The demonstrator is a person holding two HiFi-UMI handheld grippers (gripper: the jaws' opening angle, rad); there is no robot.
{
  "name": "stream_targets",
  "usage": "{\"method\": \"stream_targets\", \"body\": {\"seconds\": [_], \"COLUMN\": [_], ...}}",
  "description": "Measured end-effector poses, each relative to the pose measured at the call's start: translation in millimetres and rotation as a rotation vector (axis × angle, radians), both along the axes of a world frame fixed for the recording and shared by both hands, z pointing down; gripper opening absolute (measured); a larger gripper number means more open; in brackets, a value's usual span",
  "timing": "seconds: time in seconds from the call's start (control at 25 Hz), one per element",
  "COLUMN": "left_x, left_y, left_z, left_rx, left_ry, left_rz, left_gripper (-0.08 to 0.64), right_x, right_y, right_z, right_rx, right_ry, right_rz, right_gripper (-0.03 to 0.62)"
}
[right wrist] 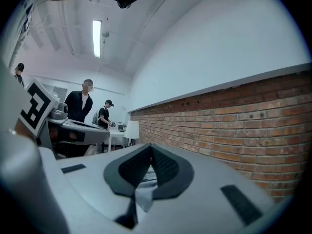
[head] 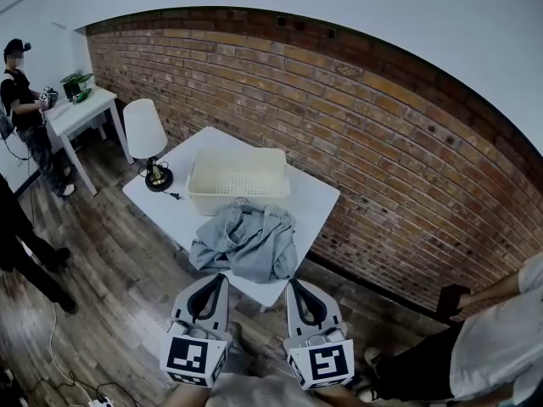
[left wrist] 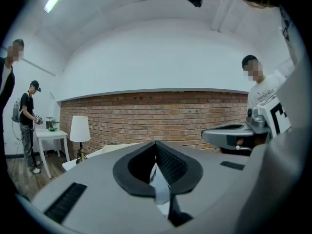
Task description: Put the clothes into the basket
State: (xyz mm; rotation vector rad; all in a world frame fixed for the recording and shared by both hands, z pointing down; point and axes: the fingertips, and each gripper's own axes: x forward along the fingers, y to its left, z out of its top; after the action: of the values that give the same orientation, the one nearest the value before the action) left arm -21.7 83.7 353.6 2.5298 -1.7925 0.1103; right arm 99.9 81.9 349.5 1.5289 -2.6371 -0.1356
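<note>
A crumpled grey garment (head: 244, 242) lies on the near half of a white table (head: 316, 202). Behind it stands an empty cream plastic basket (head: 237, 176), touching the cloth's far edge. My left gripper (head: 222, 277) hovers just short of the table's near edge, its jaws shut with nothing between them. My right gripper (head: 290, 283) hangs beside it, also shut and empty. In the left gripper view the jaw tips (left wrist: 156, 143) meet, and the same shows in the right gripper view (right wrist: 150, 145), with a strip of grey cloth (right wrist: 146, 175) glimpsed below them.
A white lamp (head: 147, 136) on a black base stands at the table's left corner. A brick wall (head: 382, 142) runs behind. A person (head: 24, 108) stands at a second white table (head: 81, 113) far left; other people stand at the left and right edges.
</note>
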Motion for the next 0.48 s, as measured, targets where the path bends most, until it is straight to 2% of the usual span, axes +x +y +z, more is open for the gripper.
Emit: {"method": "stream_targets", "body": {"seconds": [0.48], "left_x": [-23.9], "left_y": [-86.7], "left_z": [12.6], "left_rx": [-0.065], "left_ry": [0.004], "left_rz": [0.084], "left_gripper": [0.009], "right_x": [-28.7], "right_y": [-78.3], "right_z": [7.2], "right_rx": [-0.034], "right_ry": [0.031], "right_rz": [0.059], "right_gripper": [0.006]}}
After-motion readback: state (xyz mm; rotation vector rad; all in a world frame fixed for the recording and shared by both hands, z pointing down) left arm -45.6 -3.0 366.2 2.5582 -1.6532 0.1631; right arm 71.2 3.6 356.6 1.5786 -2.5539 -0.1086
